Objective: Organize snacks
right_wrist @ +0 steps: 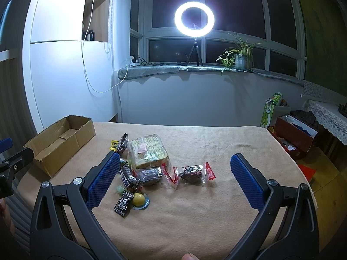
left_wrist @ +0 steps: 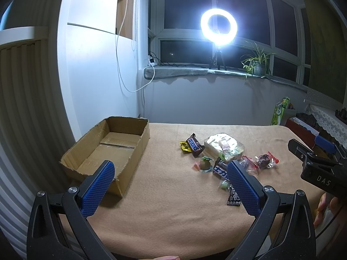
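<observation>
Fingers wide on both tools, nothing held. Left gripper (left_wrist: 170,186) hangs low centre of its frame above bare blanket (left_wrist: 173,216); right gripper (right_wrist: 173,179) does the same in its own view, its gap framing the nearer snacks.

Left to right in the left wrist view:
- Cardboard box (left_wrist: 82,162), left of centre, open top, looks empty, near corner torn. The left blue pad overlaps its near wall in the frame; contact cannot be told.
- Snack pile, centre right: yellow wrapper (left_wrist: 184,147), Snickers bar (left_wrist: 195,145) beside it, large clear pack (left_wrist: 225,147) behind, round green sweet (left_wrist: 203,164), red-edged clear packets (left_wrist: 265,159) furthest right.
- Right tool's body shows at the right edge.

Right wrist view adds a small black printed sachet (right_wrist: 122,203) and a yellow ball sweet (right_wrist: 138,199), touching, at the near edge of the pile.

Judgement: nothing boxed yet; the step is a first pick. Loose outliers look easiest: the red-edged packet (right_wrist: 195,173) sits apart from the rest. Descend straight, straddle the packet across its short side, close on the body, not the crimped ends, which would slip. Keep pad tips off the blanket, or the nap will bunch.
</observation>
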